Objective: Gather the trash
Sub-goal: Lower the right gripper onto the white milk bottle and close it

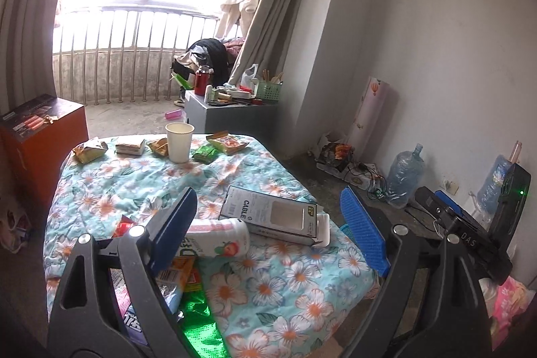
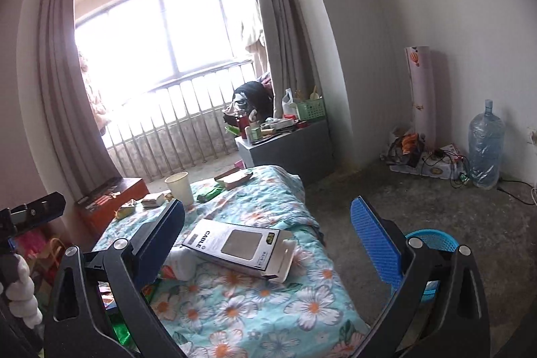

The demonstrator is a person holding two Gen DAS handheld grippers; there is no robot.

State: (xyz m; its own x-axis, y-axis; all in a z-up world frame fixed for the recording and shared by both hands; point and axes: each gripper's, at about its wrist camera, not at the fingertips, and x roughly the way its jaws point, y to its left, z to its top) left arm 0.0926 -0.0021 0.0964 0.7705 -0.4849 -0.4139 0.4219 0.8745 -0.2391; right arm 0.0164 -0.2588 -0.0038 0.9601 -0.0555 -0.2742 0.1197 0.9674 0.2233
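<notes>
A table under a flowered cloth (image 1: 268,284) holds trash. A grey "CABLE" box (image 1: 272,215) (image 2: 235,244) lies in the middle, resting on a white bottle with a strawberry label (image 1: 218,239) (image 2: 181,262). A paper cup (image 1: 179,141) (image 2: 180,188) and several snack wrappers (image 1: 218,148) sit at the far edge. More wrappers (image 1: 174,291) lie at the near left. My left gripper (image 1: 268,230) is open and empty above the box and bottle. My right gripper (image 2: 272,240) is open and empty above the box. A blue basket (image 2: 433,244) stands on the floor to the right.
A red-brown box (image 1: 43,130) stands left of the table. A grey cabinet (image 2: 292,146) with clutter stands behind. Water jugs (image 2: 485,146), cables and a paper roll (image 2: 423,96) line the right wall. The right gripper's body (image 1: 470,234) shows in the left wrist view.
</notes>
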